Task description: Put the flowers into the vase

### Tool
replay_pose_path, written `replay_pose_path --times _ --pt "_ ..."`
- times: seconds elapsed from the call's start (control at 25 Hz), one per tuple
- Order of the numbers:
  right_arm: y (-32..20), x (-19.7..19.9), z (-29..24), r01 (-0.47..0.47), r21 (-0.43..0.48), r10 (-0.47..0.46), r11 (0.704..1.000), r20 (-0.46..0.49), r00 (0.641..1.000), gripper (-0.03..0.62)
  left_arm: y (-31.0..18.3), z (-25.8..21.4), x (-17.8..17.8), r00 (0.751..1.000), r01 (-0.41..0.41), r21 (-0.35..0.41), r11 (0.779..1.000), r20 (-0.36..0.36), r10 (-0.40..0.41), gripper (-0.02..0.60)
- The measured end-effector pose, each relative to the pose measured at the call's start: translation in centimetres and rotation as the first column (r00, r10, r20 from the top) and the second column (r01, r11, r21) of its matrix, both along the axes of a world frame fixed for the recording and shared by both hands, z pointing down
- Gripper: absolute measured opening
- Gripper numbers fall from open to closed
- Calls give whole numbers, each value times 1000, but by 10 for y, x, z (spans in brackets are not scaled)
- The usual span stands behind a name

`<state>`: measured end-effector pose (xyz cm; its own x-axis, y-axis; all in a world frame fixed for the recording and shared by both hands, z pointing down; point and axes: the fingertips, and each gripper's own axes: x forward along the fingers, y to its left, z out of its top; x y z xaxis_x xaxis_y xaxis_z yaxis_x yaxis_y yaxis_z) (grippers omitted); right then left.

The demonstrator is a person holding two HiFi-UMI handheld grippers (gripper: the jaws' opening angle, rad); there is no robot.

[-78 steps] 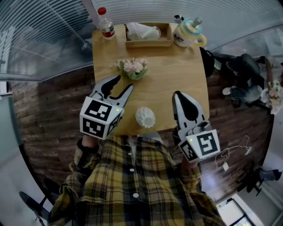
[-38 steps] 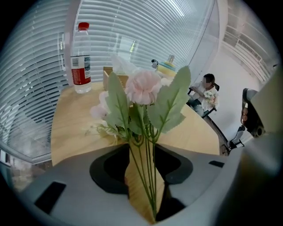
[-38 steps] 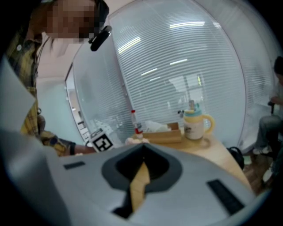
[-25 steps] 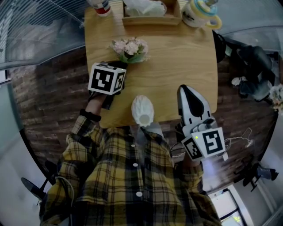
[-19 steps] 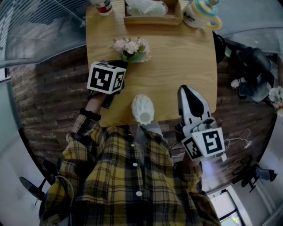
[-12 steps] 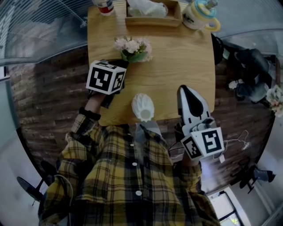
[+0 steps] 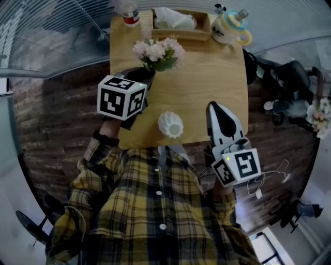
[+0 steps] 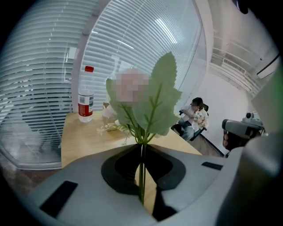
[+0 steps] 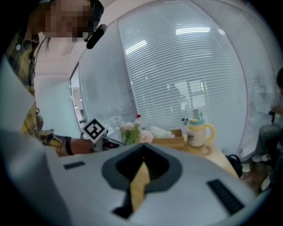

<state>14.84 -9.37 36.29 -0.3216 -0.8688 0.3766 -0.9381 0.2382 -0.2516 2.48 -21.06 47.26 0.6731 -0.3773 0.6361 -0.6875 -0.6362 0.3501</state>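
A small bunch of pale pink flowers with green leaves hangs above the far half of the wooden table. My left gripper is shut on its thin green stem; in the left gripper view the stem runs up between the closed jaws. The white ribbed vase stands upright near the table's front edge, to the right of the left gripper. My right gripper hovers over the front right corner, right of the vase, shut with nothing in it.
At the table's far edge stand a water bottle with a red cap, a wooden tissue box and a cream mug with a yellow handle. A seated person and chairs are off to the right. Slatted blinds lie behind.
The left gripper has risen with the flowers, lifting the bunch off the table. The right gripper has come up slightly. The vase has not moved.
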Motion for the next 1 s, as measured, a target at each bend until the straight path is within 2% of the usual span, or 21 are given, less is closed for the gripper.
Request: replay_pose_path --times 0.28,0.48,0.64,0.8,1.0 --pt "3 -5 -1 18 -3 -18 1000 -7 1000 12 0 -41 6 994 11 40 999 -108 -7 32" --pt "3 -4 -9 18 9 -18 1000 -8 1000 12 4 -90 10 975 29 94 995 -221 -7 32" --pt "-1 -6 -13 23 26 -23 999 -3 1000 12 8 -140 13 937 49 142 989 -350 4 31" --pt "-5 -9 -19 34 42 -34 999 -1 999 12 13 -186 16 884 71 189 979 -466 26 31" --pt "-8 -7 -23 38 51 -38 998 -2 999 12 24 -234 22 839 80 260 962 -539 76 31"
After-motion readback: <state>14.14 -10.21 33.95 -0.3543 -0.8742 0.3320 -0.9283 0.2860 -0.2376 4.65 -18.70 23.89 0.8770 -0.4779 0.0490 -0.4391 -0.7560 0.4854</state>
